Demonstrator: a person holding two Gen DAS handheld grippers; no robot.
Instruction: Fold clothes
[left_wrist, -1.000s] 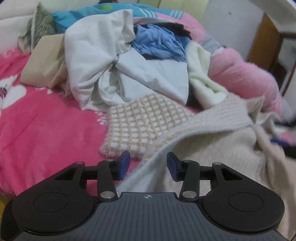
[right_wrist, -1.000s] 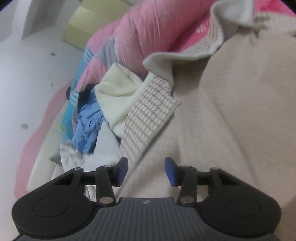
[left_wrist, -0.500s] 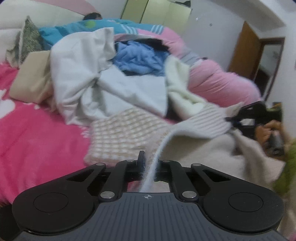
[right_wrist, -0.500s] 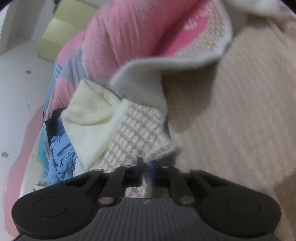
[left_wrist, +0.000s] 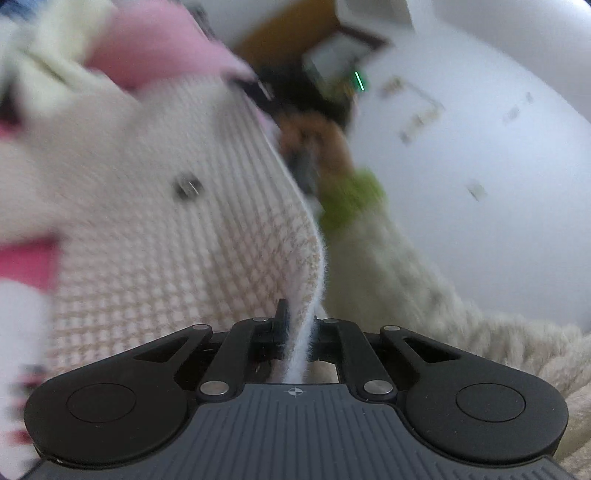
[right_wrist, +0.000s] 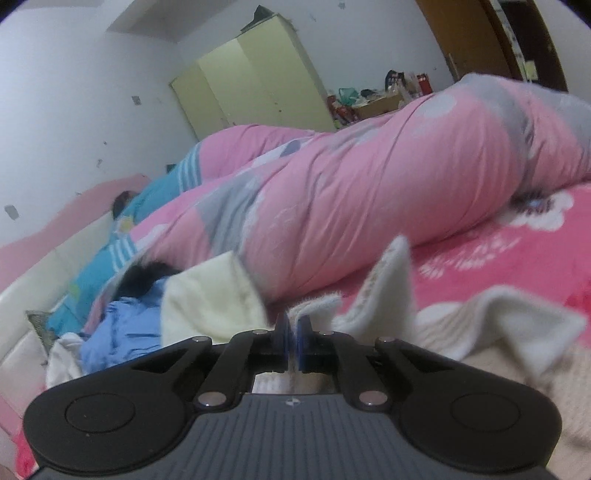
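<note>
Both grippers clamp one cream-and-beige checked knit sweater (left_wrist: 177, 236). Left gripper (left_wrist: 299, 328): fingers narrow, pinching its fuzzy edge, which runs from near centre up and away toward the far hand (left_wrist: 314, 140) in a green cuff; view is motion-blurred. Right gripper (right_wrist: 293, 334): fingers nearly together on a sweater corner, remainder bunched near right over the pink floral bedsheet (right_wrist: 517, 258). Farther out: rolled pink-grey quilt (right_wrist: 369, 184), crumpled blue garment (right_wrist: 122, 325) left, pale green wardrobe (right_wrist: 251, 85) far.

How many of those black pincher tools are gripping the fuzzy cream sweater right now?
2. The left gripper pinches the sweater by its edge; the right gripper is shut on another fuzzy edge of it, near the pink quilt.
</note>
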